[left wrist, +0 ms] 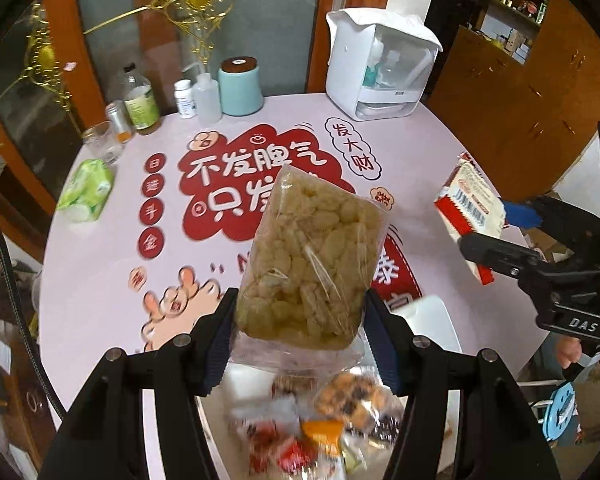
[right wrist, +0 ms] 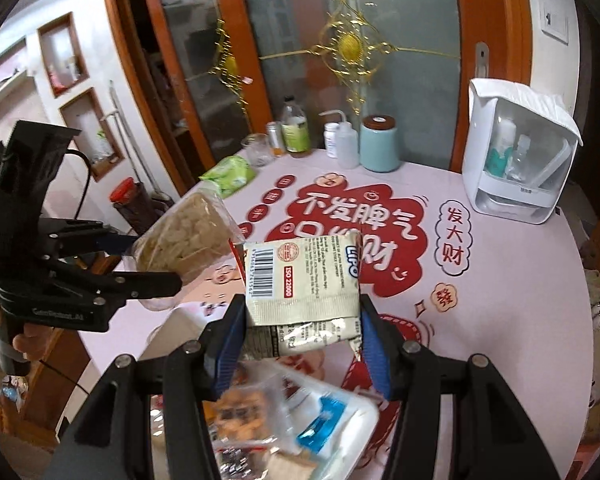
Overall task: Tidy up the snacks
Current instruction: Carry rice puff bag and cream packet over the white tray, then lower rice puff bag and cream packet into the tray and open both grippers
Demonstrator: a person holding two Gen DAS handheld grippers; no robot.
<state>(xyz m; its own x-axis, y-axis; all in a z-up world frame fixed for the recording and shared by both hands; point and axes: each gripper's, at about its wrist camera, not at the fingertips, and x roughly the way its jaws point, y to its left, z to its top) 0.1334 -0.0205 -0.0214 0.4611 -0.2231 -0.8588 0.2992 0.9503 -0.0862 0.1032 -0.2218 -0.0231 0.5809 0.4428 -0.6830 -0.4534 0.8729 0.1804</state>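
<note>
- Left wrist view: the left gripper (left wrist: 300, 344) is up off the table, its dark-padded jaws clamped on the lower end of a clear plastic bag of pale yellow puffed snacks (left wrist: 312, 256), which sticks up and away from the camera over the round pink table with red cartoon lettering (left wrist: 100, 280).
- Off to the right edge, the right gripper (left wrist: 496, 224) comes in sideways, pinching a white-and-red snack packet with a barcode (left wrist: 470, 204) between a blue pad and a black finger.
- Only this view looks straight down on the blurred heap of mixed snack packets (left wrist: 324, 420) under the jaws, plus a white tray edge (left wrist: 428, 320) just right of the bag.
- Along the far rim: a green tissue pack (left wrist: 86, 190), a glass bottle with a green label (left wrist: 140, 100), a teal canister with a brown lid (left wrist: 240, 86) and a white countertop appliance with a clear front (left wrist: 380, 68).
- Right wrist view: the right gripper (right wrist: 304, 340) fills the bottom, blue pads pressing both sides of the white-and-red snack packet with a barcode (right wrist: 304, 280); here the printed back reads clearly, barcode left, a red stamp beside it.
- The left gripper (right wrist: 140, 260) shows at the left, gripping the clear plastic bag of pale yellow puffed snacks (right wrist: 184, 236), held in the air beside the table edge.
- Below, blurred, a white packet with a blue patch (right wrist: 332, 420) lies among the loose snacks, which the other camera doesn't pick out.
- A hand (right wrist: 24, 342) wraps the left gripper's handle.
</note>
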